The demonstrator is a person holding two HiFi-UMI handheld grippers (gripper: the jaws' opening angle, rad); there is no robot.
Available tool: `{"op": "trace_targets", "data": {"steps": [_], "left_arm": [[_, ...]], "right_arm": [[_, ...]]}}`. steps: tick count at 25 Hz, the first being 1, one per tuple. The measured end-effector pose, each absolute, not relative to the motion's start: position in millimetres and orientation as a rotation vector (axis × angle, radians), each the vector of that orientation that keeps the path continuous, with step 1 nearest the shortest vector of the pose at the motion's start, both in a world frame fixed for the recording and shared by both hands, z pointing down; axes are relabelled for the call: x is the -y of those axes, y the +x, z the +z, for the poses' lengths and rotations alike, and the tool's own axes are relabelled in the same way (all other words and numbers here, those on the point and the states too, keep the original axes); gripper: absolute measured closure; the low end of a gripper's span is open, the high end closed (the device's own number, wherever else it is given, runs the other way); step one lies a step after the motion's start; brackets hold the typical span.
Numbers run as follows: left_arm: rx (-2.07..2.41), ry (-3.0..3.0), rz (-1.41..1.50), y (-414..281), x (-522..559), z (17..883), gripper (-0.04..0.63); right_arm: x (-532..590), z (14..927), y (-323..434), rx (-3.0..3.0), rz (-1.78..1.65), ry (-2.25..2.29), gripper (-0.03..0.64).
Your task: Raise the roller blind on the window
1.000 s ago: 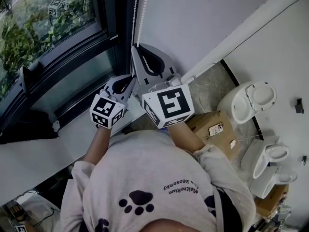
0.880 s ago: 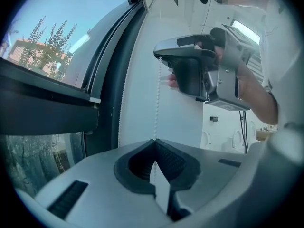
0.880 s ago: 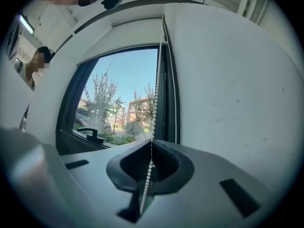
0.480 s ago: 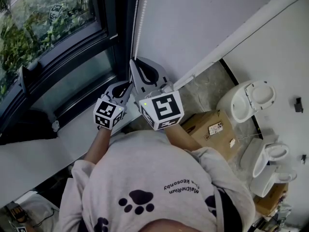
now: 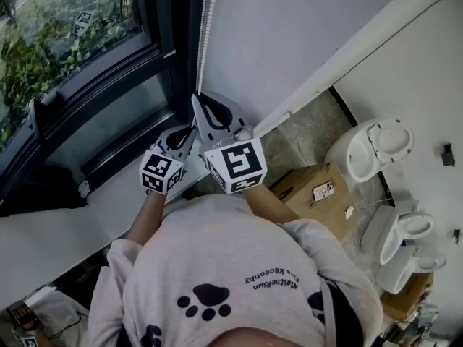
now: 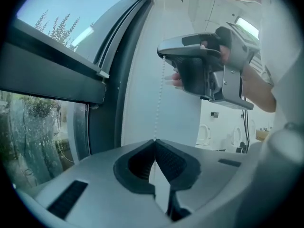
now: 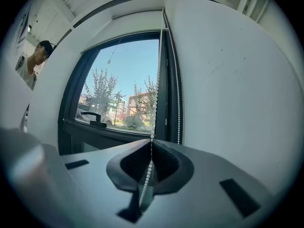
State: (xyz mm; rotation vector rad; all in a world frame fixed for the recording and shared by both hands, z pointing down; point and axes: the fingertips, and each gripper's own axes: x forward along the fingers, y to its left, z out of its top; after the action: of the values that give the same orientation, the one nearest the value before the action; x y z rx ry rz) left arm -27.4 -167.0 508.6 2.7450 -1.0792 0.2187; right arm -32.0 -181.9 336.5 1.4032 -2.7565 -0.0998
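The white bead chain [image 5: 203, 27] of the roller blind hangs beside the dark window frame [image 5: 163, 20]. My right gripper [image 5: 195, 100] is shut on one strand of the chain [image 7: 155, 84], which runs on down between its jaws. A second strand [image 7: 177, 80] hangs free to the right of it. Lower down, my left gripper [image 5: 187, 132] is shut on the same chain [image 6: 159, 94], which rises from its tips to the right gripper [image 6: 204, 61] above. No blind fabric covers the pane [image 7: 123, 89] in the right gripper view.
A white wall [image 5: 289, 27] stands right of the window, with a white sill [image 5: 108, 201] below the glass. On the floor to the right are a cardboard box [image 5: 318, 186] and white toilets [image 5: 376, 147]. A window handle [image 7: 92, 115] sits on the lower frame.
My right gripper has come down and a little left along the window edge, still shut on the chain. The left gripper has barely moved.
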Motion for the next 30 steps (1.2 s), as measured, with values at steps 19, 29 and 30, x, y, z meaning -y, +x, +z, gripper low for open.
{"op": "trace_targets", "data": {"steps": [19, 29, 30], "left_arm": [[1.082, 2.789, -0.032, -49, 161, 392, 0.509], [1.077, 2.887, -0.05, -43, 161, 295, 0.522], [1.074, 2.9, -0.053, -41, 162, 287, 0.522]], "right_arm": [[184, 336, -33, 2.779, -0.101, 1.392, 0.606], [187, 336, -32, 2.785, -0.092, 1.389, 0.606], [187, 336, -32, 2.785, -0.093, 1.388, 0.604]]}}
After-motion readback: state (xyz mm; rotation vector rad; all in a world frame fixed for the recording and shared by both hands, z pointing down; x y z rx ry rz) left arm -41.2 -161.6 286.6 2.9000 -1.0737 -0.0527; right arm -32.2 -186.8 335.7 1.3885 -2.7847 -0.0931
